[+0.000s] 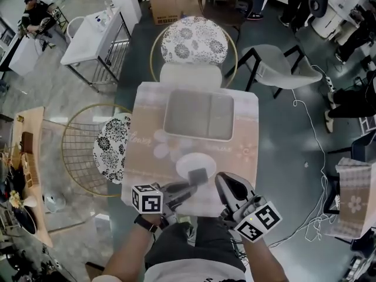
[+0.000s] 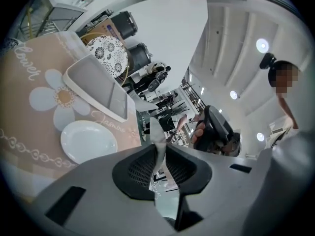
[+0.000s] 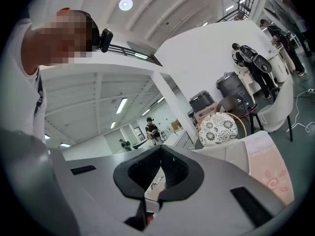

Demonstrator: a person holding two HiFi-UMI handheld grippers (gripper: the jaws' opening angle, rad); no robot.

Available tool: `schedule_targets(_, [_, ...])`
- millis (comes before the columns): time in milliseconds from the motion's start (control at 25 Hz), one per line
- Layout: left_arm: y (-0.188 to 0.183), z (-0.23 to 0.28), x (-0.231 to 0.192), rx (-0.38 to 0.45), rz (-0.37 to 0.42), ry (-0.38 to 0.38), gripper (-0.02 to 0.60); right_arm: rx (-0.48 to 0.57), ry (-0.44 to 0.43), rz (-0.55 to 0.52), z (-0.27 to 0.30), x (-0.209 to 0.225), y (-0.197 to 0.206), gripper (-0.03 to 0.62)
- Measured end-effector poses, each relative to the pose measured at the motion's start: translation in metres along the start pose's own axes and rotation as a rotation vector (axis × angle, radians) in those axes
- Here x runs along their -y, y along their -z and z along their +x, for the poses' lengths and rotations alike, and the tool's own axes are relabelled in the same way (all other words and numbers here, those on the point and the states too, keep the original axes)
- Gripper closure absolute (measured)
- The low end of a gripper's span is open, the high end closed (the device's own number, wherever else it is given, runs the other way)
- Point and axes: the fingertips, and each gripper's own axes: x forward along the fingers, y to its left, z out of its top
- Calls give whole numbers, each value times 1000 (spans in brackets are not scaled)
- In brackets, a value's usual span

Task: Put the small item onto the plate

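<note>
My left gripper (image 1: 187, 187) has its jaws narrow, pinched on the small flat gray item (image 1: 198, 175), which sits over the near edge of the white plate (image 1: 183, 160) on the floral tablecloth (image 1: 147, 148). My right gripper (image 1: 225, 182) is just beside it, jaws together and empty. The gray tray (image 1: 198, 115) lies beyond the plate.

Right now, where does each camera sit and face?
Head view: on the head, steeply down at the table; forearms, left hand-held gripper and right hand-held gripper show.
Left gripper view: on that gripper, facing across the table; jaws pinch a thin grey item.
Right gripper view: on that gripper, tilted toward the ceiling; jaws together, person's torso left.
Shared: head and left gripper views show the white plate.
</note>
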Motion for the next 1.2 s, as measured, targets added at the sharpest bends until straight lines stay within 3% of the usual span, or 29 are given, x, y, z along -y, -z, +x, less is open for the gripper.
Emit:
schedule_targets(480, [18, 28, -82, -62, -92, -102, 518, -8, 37, 43, -1, 40, 44, 580])
schedule_targets(920, [22, 39, -115, -102, -138, -194, 518, 0, 34, 54, -5, 49, 52, 580])
schedule_targets(1200, [22, 46, -127, -98, -169, -204, 517, -36, 11, 68, 15, 52, 76, 580])
